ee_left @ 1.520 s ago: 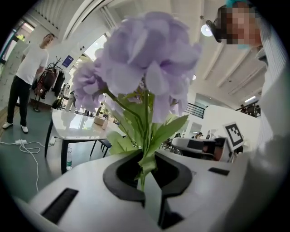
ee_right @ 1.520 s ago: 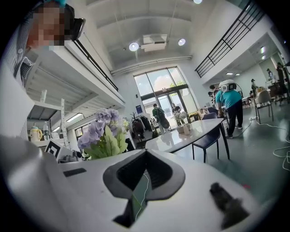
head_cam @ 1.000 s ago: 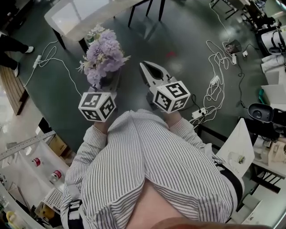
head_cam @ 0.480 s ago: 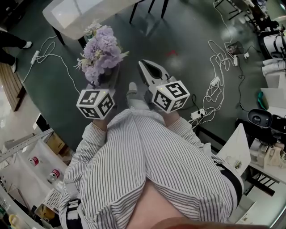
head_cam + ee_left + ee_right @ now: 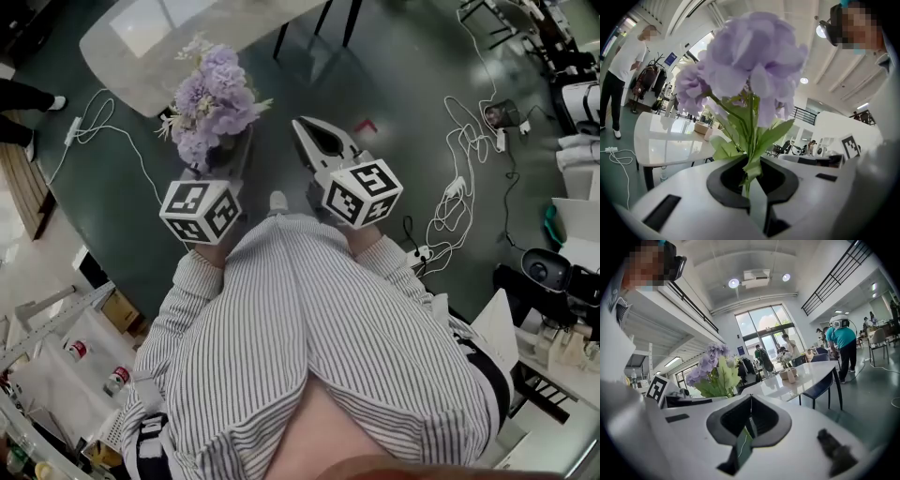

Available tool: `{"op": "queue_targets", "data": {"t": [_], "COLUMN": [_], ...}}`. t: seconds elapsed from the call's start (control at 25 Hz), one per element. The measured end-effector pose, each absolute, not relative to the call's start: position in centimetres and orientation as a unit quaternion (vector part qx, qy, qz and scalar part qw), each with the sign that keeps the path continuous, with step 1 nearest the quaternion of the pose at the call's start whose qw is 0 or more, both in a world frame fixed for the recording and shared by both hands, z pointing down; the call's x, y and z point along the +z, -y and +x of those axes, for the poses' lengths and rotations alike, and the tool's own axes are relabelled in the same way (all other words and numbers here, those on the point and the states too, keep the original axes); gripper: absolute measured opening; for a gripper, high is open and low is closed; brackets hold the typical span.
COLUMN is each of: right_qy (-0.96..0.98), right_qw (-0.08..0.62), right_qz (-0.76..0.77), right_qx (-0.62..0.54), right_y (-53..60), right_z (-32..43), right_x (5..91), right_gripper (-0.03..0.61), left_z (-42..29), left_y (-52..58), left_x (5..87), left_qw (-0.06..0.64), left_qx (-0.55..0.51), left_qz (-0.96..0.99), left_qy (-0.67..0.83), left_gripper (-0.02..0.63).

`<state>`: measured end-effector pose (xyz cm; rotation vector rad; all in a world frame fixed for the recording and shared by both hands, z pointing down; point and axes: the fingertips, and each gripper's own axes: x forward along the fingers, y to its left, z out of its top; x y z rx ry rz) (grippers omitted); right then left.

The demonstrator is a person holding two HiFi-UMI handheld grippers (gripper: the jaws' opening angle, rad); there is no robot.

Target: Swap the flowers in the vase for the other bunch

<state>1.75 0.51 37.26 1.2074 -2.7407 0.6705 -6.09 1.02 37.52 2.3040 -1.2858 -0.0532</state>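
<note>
Purple bunch (image 5: 214, 98) pinched by its green stems in the left gripper (image 5: 751, 185) jaws, above the floor, short of the white tabletop (image 5: 141, 47). Right gripper (image 5: 749, 420) jaws pressed together, with an unidentifiable green sliver at the seam. Black-and-white square markers on both cubes (image 5: 199, 211). Blue sign (image 5: 670, 58) too small to read. Stem ends hidden.

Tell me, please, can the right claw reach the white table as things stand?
Probably not yet. The right claw hangs over the floor, short of the white table, and it is shut. Nothing seems to stand between them, so the way looks free once the person steps closer.
</note>
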Motion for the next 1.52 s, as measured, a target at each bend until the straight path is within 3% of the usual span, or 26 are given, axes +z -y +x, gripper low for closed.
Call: {"op": "queue_targets", "data": {"t": [1.52], "right_qy": [0.903], "right_qw": [0.057], "right_qz": [0.353], "right_qx": [0.238], "right_y": [6.1], "right_z": [1.7], "right_x": [40.3], "right_gripper": [0.015], "left_z": [-5.4], "left_y": [5.3], "left_x": [39.3], "left_qw": [0.258], "left_qx": [-0.024], "left_qz": [0.827], "left_qy": [0.498], "left_gripper": [0.051]}}
